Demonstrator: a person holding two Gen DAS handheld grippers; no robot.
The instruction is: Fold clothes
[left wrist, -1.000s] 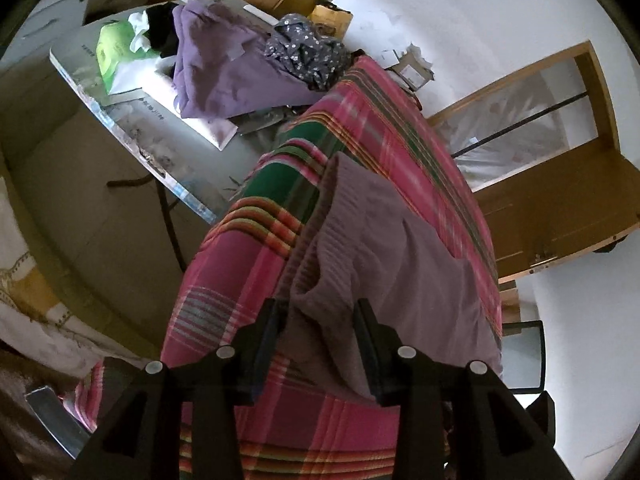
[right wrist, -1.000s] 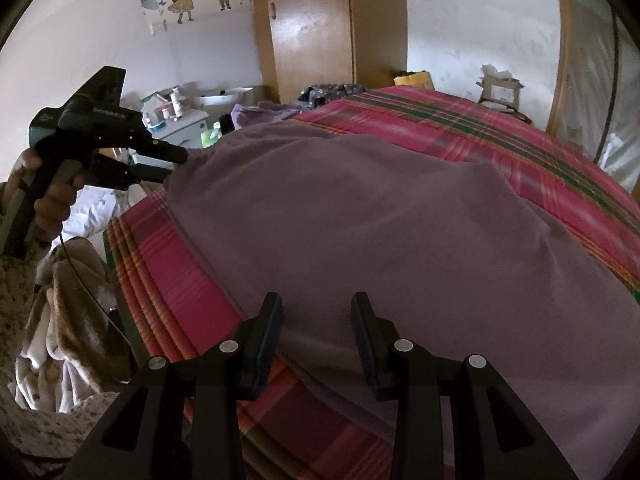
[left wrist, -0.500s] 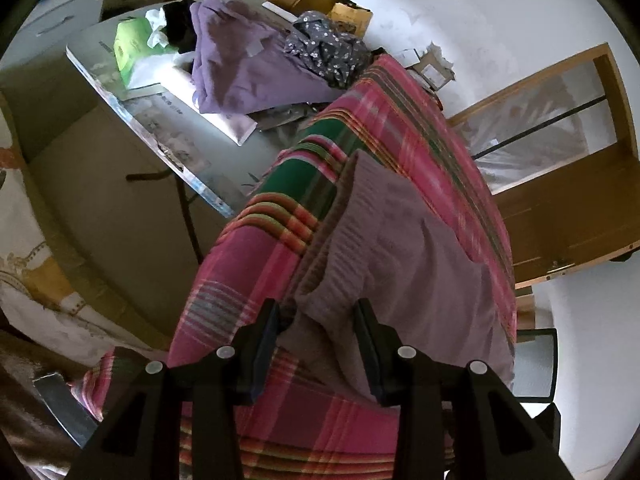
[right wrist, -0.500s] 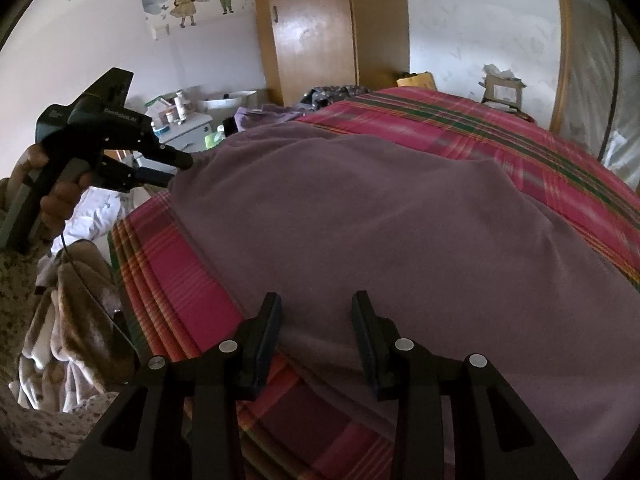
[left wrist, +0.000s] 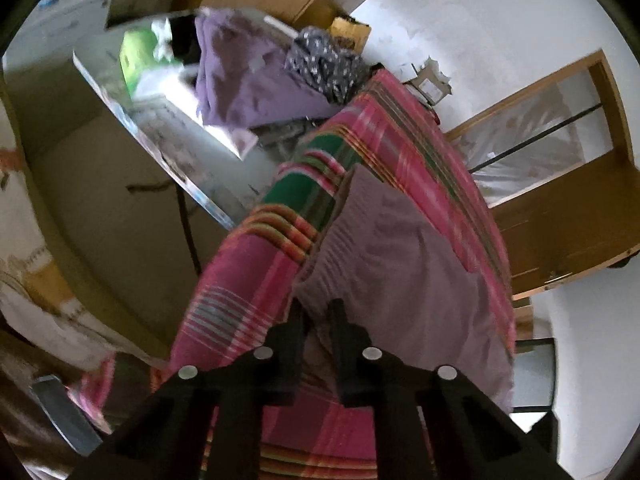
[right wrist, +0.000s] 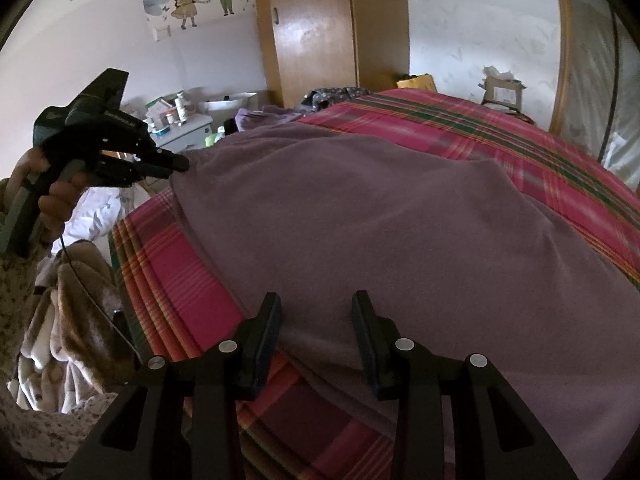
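Observation:
A mauve knit garment [right wrist: 380,220] lies spread on a bed with a pink plaid cover [right wrist: 180,280]. In the left wrist view the garment [left wrist: 400,272] shows its ribbed edge running towards me. My left gripper [left wrist: 318,308] is closing, and its jaws pinch that ribbed corner at the bed's edge. The right wrist view shows the same left gripper [right wrist: 180,164] at the garment's far left corner, held by a hand [right wrist: 52,200]. My right gripper [right wrist: 316,300] stands open over the garment's near edge, fabric below its fingers and nothing pinched.
A table beside the bed carries a purple clothes pile [left wrist: 248,84], a dark dotted cloth [left wrist: 324,64] and a green box [left wrist: 136,56]. A wooden wardrobe [right wrist: 316,32] stands behind. A wooden frame [left wrist: 560,208] lines the bed's far side. A beige blanket [right wrist: 72,312] hangs at the left.
The left jaws have narrowed from wide apart to a pinch on the garment's ribbed corner, and the left view has shifted slightly. The right gripper has kept still.

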